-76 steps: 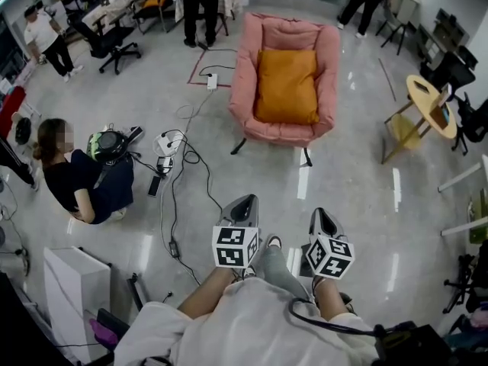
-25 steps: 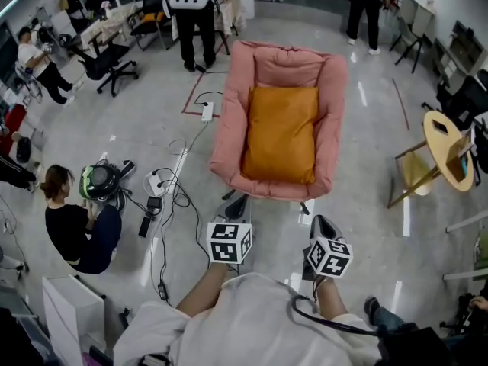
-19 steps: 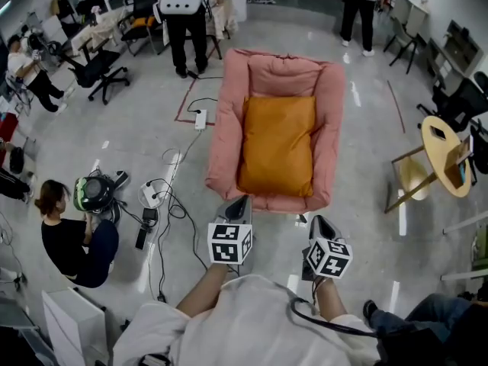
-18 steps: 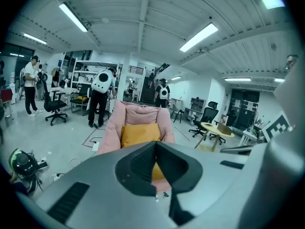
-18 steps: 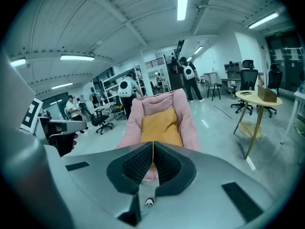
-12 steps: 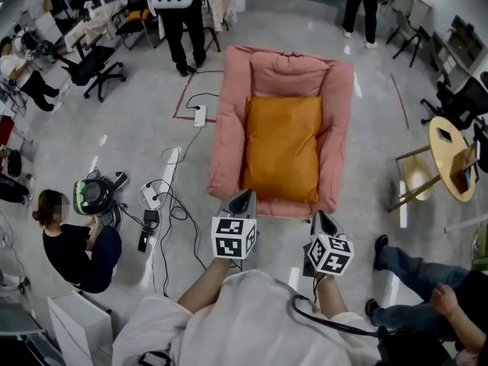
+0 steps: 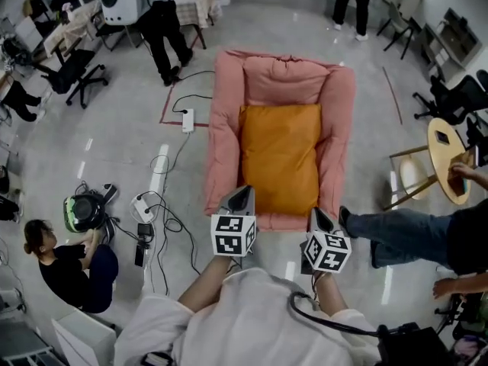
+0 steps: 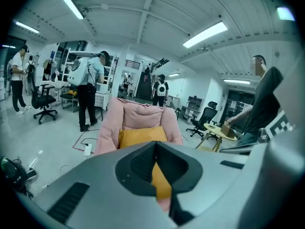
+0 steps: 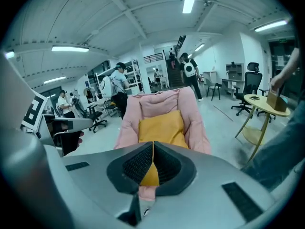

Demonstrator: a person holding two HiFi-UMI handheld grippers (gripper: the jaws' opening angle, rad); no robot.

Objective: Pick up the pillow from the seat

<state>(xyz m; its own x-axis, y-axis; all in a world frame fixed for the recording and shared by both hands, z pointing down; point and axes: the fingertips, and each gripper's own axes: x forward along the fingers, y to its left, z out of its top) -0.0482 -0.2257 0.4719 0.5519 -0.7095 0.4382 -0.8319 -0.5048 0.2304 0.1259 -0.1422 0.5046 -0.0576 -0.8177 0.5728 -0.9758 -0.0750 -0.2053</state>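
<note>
- Pillow (image 7: 280,158): orange and rectangular, it lies on the seat of the armchair with its far edge up against the backrest. Nothing touches it.
- Armchair (image 7: 223,139): pink and thickly padded, with fat arms on both sides of the pillow. It stands on the glossy grey floor (image 7: 114,158) straight ahead of the person.
- Left tongs (image 7: 243,194): pressed together and empty. In the head view the tip shows against the chair's front edge, near the pillow's near left corner but apart from it. In the left gripper view the left tongs (image 8: 155,147) meet in one closed line, with the pillow (image 8: 140,136) and armchair (image 8: 138,116) beyond them.
- Right tongs (image 7: 317,215): also pressed together with nothing pinched, and the tip sits at the chair's front right corner. In the right gripper view the right tongs (image 9: 153,145) are closed and point at the pillow (image 9: 161,127), which rests in the armchair (image 9: 162,104).
- Both tongs are held side by side, a little apart, angled forward and somewhat down.
- A power strip (image 7: 187,120) and loose cables (image 7: 164,219) lie on the floor to the chair's left.
- A person sits on the floor (image 7: 65,269) at the lower left.
- A round wooden tabletop (image 7: 446,158) stands at the right, and a person's legs in jeans (image 7: 396,231) stretch out near it.
</note>
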